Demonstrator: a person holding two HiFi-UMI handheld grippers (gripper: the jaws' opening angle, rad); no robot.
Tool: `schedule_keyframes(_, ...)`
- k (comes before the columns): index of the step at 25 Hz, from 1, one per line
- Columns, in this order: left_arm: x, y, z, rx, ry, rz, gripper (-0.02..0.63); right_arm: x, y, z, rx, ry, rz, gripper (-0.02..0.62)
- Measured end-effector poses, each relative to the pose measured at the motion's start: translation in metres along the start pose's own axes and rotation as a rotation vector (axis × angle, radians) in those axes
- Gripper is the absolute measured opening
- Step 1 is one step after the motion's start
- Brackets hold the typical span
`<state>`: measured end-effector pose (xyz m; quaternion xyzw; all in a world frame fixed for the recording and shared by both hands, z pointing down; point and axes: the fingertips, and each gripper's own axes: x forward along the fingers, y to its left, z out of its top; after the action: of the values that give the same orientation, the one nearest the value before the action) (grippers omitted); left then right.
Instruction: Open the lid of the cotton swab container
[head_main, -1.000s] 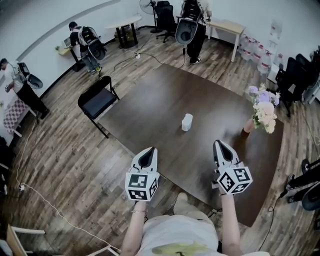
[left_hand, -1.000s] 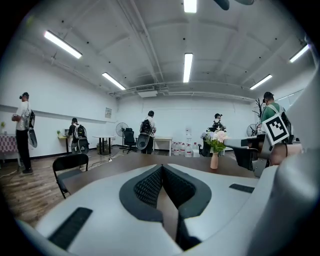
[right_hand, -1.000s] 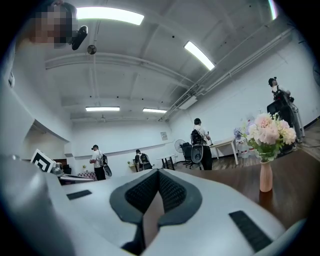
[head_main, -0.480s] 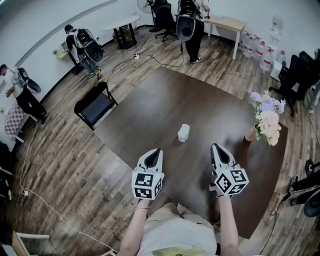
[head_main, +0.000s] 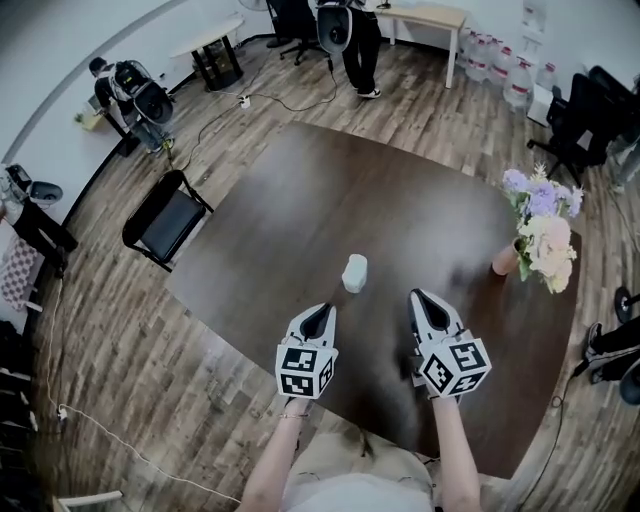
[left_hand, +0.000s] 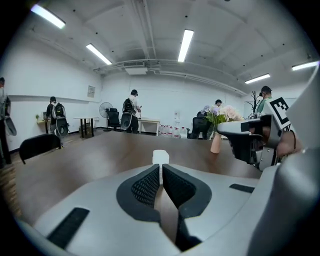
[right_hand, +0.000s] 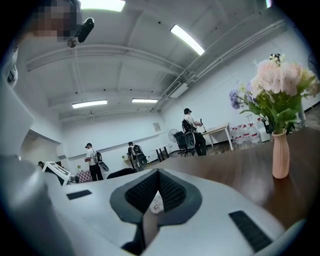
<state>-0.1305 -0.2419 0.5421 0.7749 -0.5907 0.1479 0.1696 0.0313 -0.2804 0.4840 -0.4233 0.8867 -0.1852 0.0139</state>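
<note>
The cotton swab container (head_main: 354, 272) is a small white tub with its lid on, standing upright on the dark brown table (head_main: 300, 200). My left gripper (head_main: 321, 311) is shut and empty, just short of the container and slightly to its left. My right gripper (head_main: 418, 297) is also shut and empty, to the container's right and nearer me. In the left gripper view the container (left_hand: 160, 157) shows straight ahead, just over the closed jaw tips (left_hand: 161, 168). The right gripper view catches a sliver of the container (right_hand: 156, 202) through the slit under its closed jaws (right_hand: 158, 173).
A pink vase (head_main: 505, 259) with flowers (head_main: 545, 225) stands on the table at the right, also seen as the vase (right_hand: 280, 155). A black folding chair (head_main: 160, 222) is off the table's left corner. Several people stand far back near a desk (head_main: 425, 15).
The head view has shifted forward and both grippers have drawn closer to the container. Their jaws stayed shut and the container has not moved.
</note>
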Motion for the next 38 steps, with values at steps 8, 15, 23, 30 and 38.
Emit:
schedule_keyframes(8,0.056,0.007,-0.025,-0.028,0.033,-0.032,0.028,0.022,-0.008,-0.023,0.019,0.025,-0.013,0.021)
schedule_keyframes(15,0.091,-0.003,-0.032,0.014,0.067,-0.092,0.239,0.024,-0.018,-0.031,0.035,0.035,-0.04,0.021)
schedule_keyframes(23,0.128,-0.004,-0.028,0.042,0.082,-0.09,0.278,0.021,-0.029,-0.034,0.036,0.045,-0.073,0.021)
schedule_keyframes(30,0.138,-0.003,-0.033,0.082,0.155,-0.05,0.273,0.015,-0.042,-0.032,0.057,0.031,-0.112,0.021)
schedule_keyframes(38,0.136,-0.005,-0.034,0.138,0.153,-0.069,0.215,0.01,-0.042,-0.039,0.066,0.045,-0.133,0.021)
